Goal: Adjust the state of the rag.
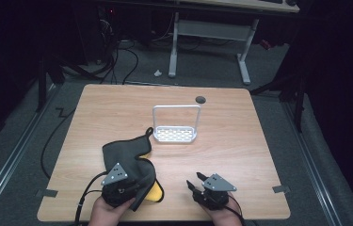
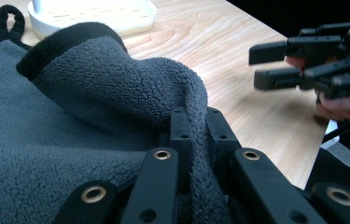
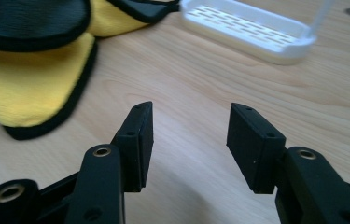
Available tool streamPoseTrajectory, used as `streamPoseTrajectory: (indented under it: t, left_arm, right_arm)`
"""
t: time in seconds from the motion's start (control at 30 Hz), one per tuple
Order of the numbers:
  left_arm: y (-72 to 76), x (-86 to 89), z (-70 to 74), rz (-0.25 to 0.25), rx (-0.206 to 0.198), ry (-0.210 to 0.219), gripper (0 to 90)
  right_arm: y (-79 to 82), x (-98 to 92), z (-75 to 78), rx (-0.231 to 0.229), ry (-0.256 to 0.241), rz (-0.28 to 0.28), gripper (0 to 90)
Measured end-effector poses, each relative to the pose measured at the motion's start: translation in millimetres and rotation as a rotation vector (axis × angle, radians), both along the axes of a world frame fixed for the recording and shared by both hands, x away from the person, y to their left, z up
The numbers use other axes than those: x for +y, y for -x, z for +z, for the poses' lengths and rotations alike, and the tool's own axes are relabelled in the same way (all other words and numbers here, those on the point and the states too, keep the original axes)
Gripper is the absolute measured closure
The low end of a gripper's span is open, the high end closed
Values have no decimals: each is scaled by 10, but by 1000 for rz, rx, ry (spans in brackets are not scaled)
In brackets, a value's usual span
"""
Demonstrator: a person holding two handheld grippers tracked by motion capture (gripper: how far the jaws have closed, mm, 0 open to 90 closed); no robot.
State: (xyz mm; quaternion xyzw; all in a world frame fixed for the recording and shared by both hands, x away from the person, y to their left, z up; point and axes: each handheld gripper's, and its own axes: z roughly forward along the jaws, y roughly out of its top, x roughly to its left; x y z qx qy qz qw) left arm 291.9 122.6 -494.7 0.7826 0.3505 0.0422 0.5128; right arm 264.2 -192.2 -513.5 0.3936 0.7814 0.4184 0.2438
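A grey fleece cloth (image 1: 126, 153) with a black hem and a yellow underside (image 1: 154, 192) lies crumpled at the table's front left. My left gripper (image 1: 122, 183) is shut on a fold of it; in the left gripper view the grey cloth (image 2: 93, 102) is pinched between the two jaws of the left gripper (image 2: 196, 122). My right gripper (image 1: 194, 181) rests near the front edge, right of the cloth, open and holding nothing. In the right gripper view the right gripper (image 3: 189, 135) stands wide open over bare wood, with the yellow side of the cloth (image 3: 28, 79) to its left.
A white slotted tray with a tall hoop handle (image 1: 175, 135) stands at the table's middle, just beyond the cloth. A dark round hole (image 1: 200, 99) sits in the wooden table (image 1: 240, 141) behind it. White desk legs and cables are on the floor beyond.
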Motion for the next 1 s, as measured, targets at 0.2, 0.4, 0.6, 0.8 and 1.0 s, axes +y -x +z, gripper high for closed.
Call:
streamPoseTrajectory:
  t: [0.2, 0.4, 0.6, 0.8, 1.0]
  left_arm:
    - [-23, 38, -27, 20, -14, 17, 835]
    - [-51, 123, -24, 49, -14, 49, 835]
    - [-43, 185, -10, 61, -20, 66, 835]
    - [-34, 294, 17, 86, -32, 83, 835]
    - [-34, 381, 33, 105, -35, 92, 835]
  right_arm:
    - [-6, 394, -28, 30, 17, 94, 499]
    - [-63, 764, -86, 59, 54, 194, 491]
    - [-163, 985, -136, 90, 85, 225, 523]
    - [-232, 1079, -177, 135, 123, 225, 650]
    - [-217, 1075, -164, 127, 138, 216, 847]
